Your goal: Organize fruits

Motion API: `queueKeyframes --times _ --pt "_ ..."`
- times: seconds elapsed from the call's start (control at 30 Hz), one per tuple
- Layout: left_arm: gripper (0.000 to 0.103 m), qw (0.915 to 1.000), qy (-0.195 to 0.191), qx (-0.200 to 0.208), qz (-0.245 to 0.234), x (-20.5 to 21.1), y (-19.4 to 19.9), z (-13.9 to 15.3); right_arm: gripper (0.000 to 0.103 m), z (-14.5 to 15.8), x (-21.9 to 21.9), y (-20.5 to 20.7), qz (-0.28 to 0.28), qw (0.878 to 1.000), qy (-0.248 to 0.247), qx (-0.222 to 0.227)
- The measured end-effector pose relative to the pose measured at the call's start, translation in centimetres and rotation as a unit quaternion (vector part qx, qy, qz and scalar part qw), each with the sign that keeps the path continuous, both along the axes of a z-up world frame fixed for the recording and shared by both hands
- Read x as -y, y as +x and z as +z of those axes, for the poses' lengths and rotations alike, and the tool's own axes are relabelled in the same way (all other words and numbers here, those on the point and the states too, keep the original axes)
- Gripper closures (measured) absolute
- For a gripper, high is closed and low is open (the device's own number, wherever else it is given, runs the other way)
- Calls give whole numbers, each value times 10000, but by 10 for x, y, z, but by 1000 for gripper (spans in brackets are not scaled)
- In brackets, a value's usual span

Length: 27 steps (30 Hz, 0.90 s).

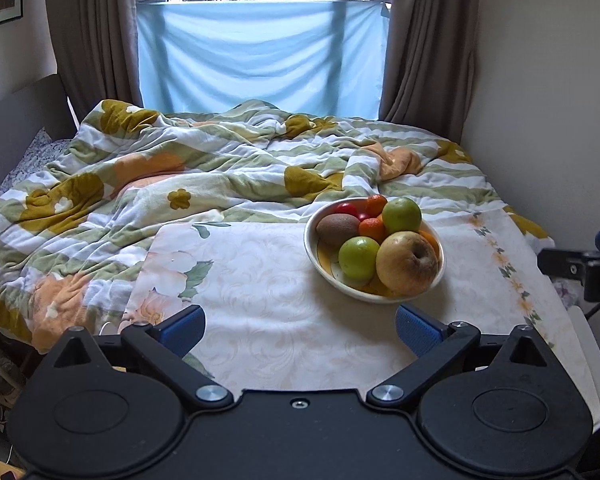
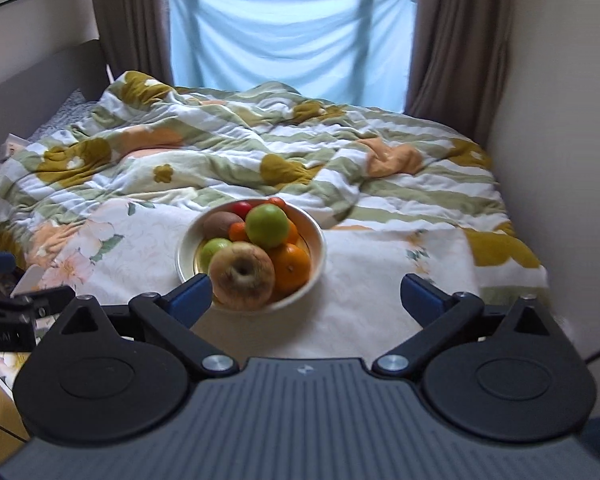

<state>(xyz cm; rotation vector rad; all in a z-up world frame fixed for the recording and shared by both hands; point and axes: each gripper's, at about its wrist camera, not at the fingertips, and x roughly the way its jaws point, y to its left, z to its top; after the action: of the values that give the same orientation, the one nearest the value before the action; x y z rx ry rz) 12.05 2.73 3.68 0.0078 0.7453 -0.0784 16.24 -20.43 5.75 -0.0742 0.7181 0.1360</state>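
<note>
In the left wrist view, the left gripper (image 1: 300, 330) is seen with its blue-padded jaws spread wide apart and nothing between them. A white bowl (image 1: 311, 250) of fruit is found at about one o'clock from this gripper, a little way beyond its right pad and not touching it. The bowl rests on a pale flowered cloth (image 1: 260, 304) laid over the near part of the bed. In the bowl, a brown kiwi (image 1: 337, 228) lies at nine o'clock, a small red fruit (image 1: 347, 209) and a tangerine (image 1: 376, 205) at twelve o'clock, a green apple (image 1: 401, 214) at two o'clock, a second green apple (image 1: 359, 257) at seven o'clock, and a large yellow-brown apple (image 1: 407, 262) at five o'clock. A rumpled quilt (image 1: 148, 184) with green stripes and mustard flowers covers the bed beyond, up to a window hung with a blue sheet (image 1: 260, 56).

In the right wrist view, the right gripper (image 2: 306, 294) is likewise held with its jaws fully apart and empty. The bowl (image 2: 318, 246) is seen at about eleven o'clock from it, its near rim partly hidden behind the left pad (image 2: 191, 294); whether pad and rim touch cannot be told. A large orange (image 2: 291, 266) is visible at the bowl's four o'clock, beside the yellow-brown apple (image 2: 242, 274). This view is slightly blurred.
</note>
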Motion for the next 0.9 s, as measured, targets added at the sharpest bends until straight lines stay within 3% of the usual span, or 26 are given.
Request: queueKeyframes --times 0.33,0.9 --pt "0 9999 68 70 -113 -8 -32 -1 0 -15 -2 -57 -455 9986 -58 -258" --pt "0 9996 128 149 -188 -11 -41 0 0 -16 -3 -73 -691 9970 84 -329"
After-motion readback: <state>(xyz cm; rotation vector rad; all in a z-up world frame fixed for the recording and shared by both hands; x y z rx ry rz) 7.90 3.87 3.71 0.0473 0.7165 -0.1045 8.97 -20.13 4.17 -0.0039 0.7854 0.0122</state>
